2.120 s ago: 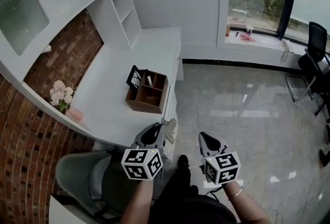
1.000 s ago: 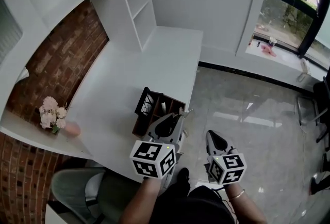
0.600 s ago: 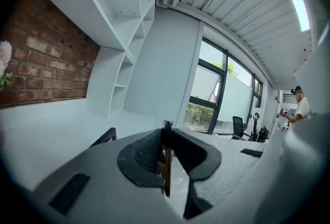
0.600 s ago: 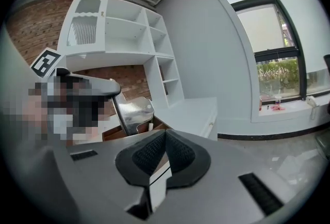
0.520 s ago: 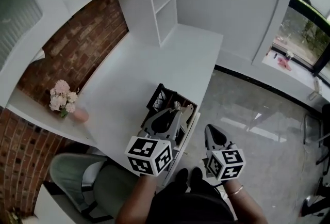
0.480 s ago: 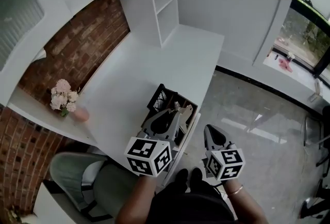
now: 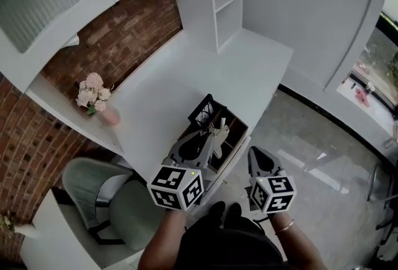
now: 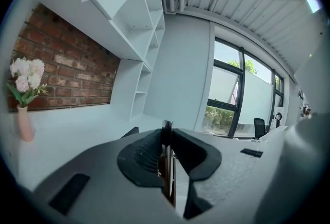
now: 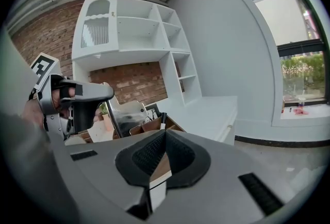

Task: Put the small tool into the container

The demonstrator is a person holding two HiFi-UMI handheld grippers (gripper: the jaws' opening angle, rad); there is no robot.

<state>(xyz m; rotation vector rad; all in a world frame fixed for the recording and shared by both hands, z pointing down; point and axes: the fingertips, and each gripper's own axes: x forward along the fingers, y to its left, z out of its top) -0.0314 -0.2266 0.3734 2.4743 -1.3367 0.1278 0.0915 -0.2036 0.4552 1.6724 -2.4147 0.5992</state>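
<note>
In the head view, a brown wooden organizer [image 7: 231, 132] with open compartments and a black mesh holder [image 7: 204, 112] sits near the white desk's front edge. My left gripper [image 7: 214, 134] hovers over the organizer's near side, shut on a small, thin metallic tool [image 7: 220, 130]. The left gripper view shows that tool [image 8: 167, 166] as a thin strip pinched between the closed jaws. My right gripper [image 7: 257, 157] hangs off the desk edge over the floor, shut and empty. The right gripper view shows the organizer [image 9: 152, 125] with a marker standing in it, just past the closed jaws.
A pink vase of flowers [image 7: 94, 93] stands at the desk's left by the brick wall. White shelving [image 7: 226, 1] rises at the desk's far end. A grey chair [image 7: 118, 206] sits below the desk's near end. Tiled floor [image 7: 311, 157] lies to the right.
My left gripper has moved forward with the tool, from off the desk edge to over the organizer. The right gripper stayed beside it, still shut. The head view has swung right.
</note>
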